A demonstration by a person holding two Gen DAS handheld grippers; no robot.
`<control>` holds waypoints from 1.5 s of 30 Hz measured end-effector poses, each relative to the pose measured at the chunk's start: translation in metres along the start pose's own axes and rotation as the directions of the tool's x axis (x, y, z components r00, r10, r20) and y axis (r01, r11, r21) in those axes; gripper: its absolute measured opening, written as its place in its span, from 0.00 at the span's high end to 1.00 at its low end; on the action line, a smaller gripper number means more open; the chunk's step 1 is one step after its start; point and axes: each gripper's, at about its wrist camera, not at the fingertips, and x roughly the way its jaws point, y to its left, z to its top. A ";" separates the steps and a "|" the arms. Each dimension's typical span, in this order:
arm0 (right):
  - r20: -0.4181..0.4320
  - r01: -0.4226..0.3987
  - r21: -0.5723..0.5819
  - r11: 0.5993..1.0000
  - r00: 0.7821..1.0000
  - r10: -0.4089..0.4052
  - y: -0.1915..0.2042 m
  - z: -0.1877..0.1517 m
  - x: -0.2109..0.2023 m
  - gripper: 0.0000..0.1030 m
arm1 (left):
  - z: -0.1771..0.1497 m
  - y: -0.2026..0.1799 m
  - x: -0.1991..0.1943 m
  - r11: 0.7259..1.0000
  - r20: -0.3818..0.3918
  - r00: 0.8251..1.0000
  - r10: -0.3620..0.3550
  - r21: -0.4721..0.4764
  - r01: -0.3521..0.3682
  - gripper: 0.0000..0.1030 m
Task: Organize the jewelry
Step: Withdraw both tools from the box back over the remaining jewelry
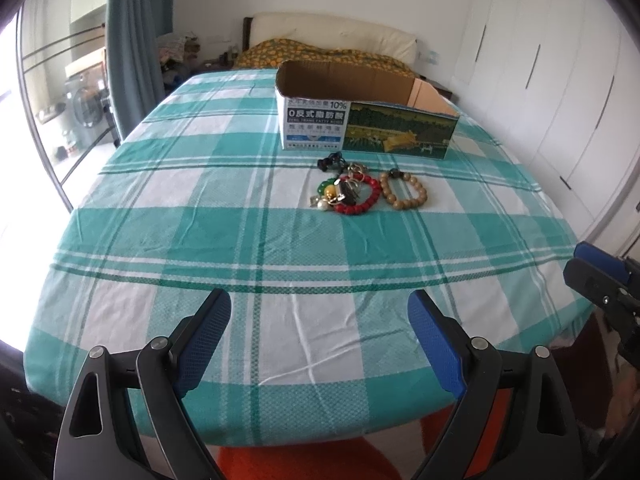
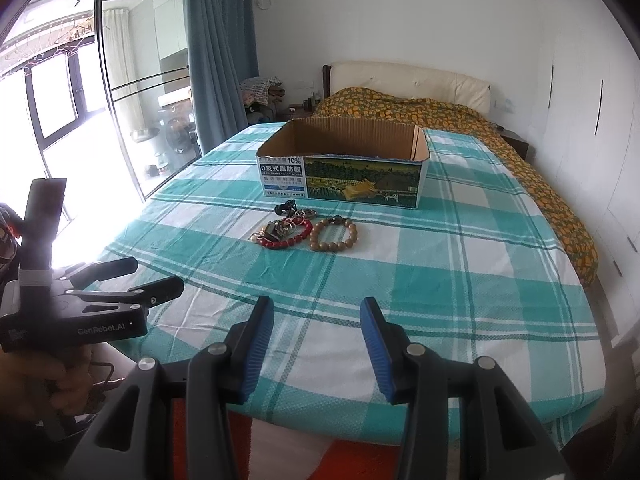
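Observation:
A small heap of jewelry lies on the checked cloth in front of an open cardboard box [image 1: 360,128] [image 2: 344,176]. It holds a red bead bracelet [image 1: 370,200] [image 2: 298,236], a tan wooden bead bracelet [image 1: 404,191] [image 2: 334,234], a black piece [image 1: 330,161] [image 2: 285,207] and a cluster of green, gold and pearl beads with metal rings [image 1: 330,196]. My left gripper [image 1: 320,316] is open and empty near the table's front edge, far short of the heap. My right gripper [image 2: 317,316] is open and empty, also near the front edge.
The table [image 1: 200,240] [image 2: 460,280] wears a teal and white checked cloth. The right gripper's side shows at the right edge of the left wrist view [image 1: 600,284]; the left gripper's body shows at left of the right wrist view [image 2: 100,300]. A bed [image 2: 420,108] and white wardrobes [image 1: 560,100] stand behind.

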 end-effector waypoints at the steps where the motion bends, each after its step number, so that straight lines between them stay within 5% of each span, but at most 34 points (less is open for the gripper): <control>1: -0.002 -0.001 0.007 1.000 1.000 0.001 -0.004 0.000 0.002 0.55 | 0.000 -0.002 0.002 1.000 -0.006 1.000 0.002 0.003 -0.002 0.12; 28: -0.058 -0.045 0.042 0.998 0.997 0.048 -0.019 -0.015 0.037 0.55 | -0.005 -0.005 0.023 0.999 -0.076 0.996 0.034 -0.009 -0.035 0.12; 37: -0.065 -0.028 0.067 0.997 0.997 0.033 -0.031 -0.014 0.042 0.55 | 0.006 -0.001 0.030 0.999 -0.076 0.997 -0.016 -0.044 0.012 0.12; 45: -0.088 -0.043 0.069 0.997 0.995 0.049 -0.029 -0.011 0.055 0.55 | 0.047 0.005 0.049 0.993 -0.035 0.994 -0.099 -0.066 0.097 0.19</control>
